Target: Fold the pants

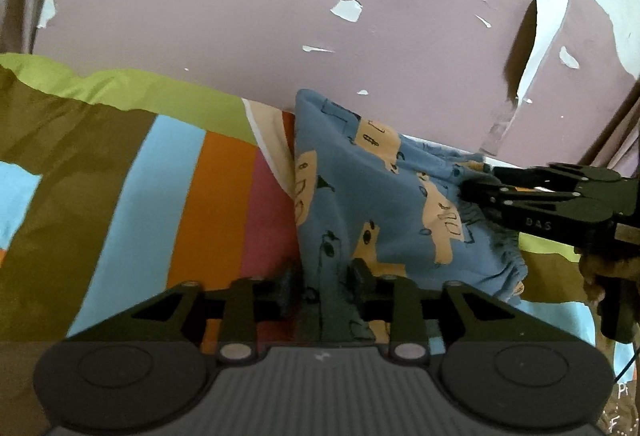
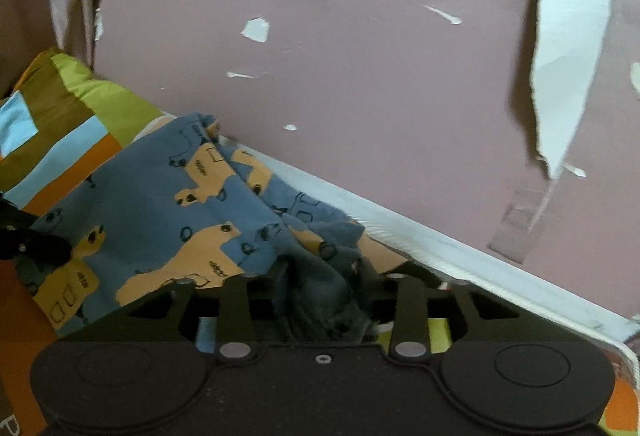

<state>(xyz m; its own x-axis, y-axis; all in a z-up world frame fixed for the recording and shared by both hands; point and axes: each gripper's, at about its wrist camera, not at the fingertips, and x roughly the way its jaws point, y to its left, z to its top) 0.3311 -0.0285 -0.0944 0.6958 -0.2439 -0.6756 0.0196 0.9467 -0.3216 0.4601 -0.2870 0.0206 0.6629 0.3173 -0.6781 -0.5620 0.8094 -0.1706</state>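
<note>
Blue pants (image 1: 384, 196) with a tan vehicle print lie folded on a striped bedsheet (image 1: 140, 196), close to the wall. My left gripper (image 1: 323, 282) straddles the near folded edge, its jaws apart and the cloth loose between them. In the left wrist view my right gripper (image 1: 476, 184) reaches in from the right at the gathered waistband. Its own view shows the pants (image 2: 160, 204) bunched between the spread fingers of my right gripper (image 2: 326, 276). The left gripper's tip (image 2: 60, 248) shows at the left edge of that view.
A pink wall (image 1: 280, 16) with peeling paint rises right behind the pants. A white ledge (image 2: 440, 244) runs along its foot. The sheet spreads wide to the left. A hand (image 1: 600, 268) holds the right gripper.
</note>
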